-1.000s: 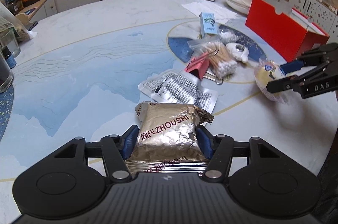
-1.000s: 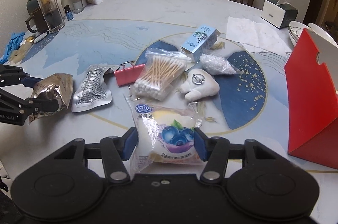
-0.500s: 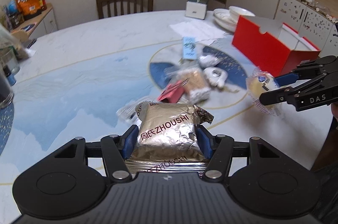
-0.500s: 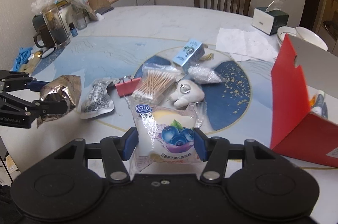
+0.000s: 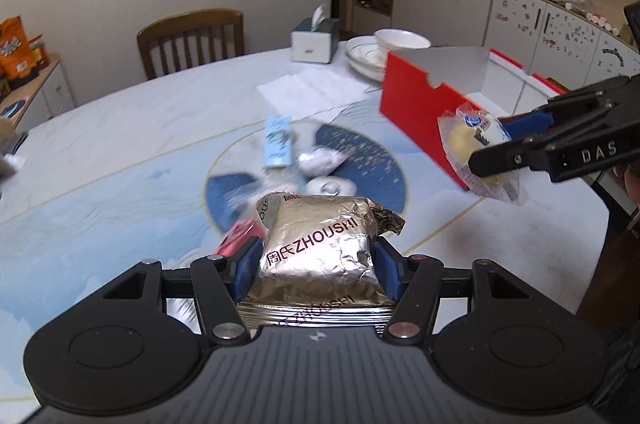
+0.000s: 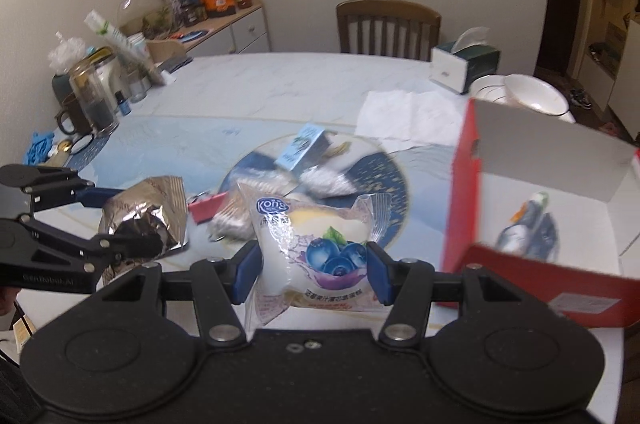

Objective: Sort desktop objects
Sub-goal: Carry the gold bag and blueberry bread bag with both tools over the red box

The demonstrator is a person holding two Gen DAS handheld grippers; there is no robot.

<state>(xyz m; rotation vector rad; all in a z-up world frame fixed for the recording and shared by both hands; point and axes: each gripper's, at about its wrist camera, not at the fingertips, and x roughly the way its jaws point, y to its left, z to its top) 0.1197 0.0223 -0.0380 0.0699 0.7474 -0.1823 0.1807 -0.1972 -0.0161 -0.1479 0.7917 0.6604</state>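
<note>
My left gripper (image 5: 316, 270) is shut on a crinkled gold foil snack packet (image 5: 316, 244) and holds it above the table. In the right wrist view the same packet (image 6: 148, 216) hangs at the left in the left gripper (image 6: 132, 220). My right gripper (image 6: 312, 272) is shut on a clear-wrapped blueberry bun (image 6: 316, 252), lifted off the table. The left wrist view shows that bun (image 5: 476, 148) in the right gripper (image 5: 504, 144), just in front of the open red box (image 5: 416, 112). The red box (image 6: 464, 200) stands at the right with a tube-like item (image 6: 524, 228) inside.
On the table's blue centre lie a light blue carton (image 6: 306, 144), a small white bag (image 6: 326, 180), a cotton swab pack (image 6: 232, 220) and a red clip (image 6: 206, 210). A tissue box (image 5: 314, 40), stacked bowls (image 5: 384, 52) and paper napkins (image 6: 408, 118) sit farther back. Jars and a mug (image 6: 86, 104) crowd the left edge.
Both grippers rose with their packets, and the table now looks farther off. The right gripper with the bun has come closer to the red box, whose inside now shows.
</note>
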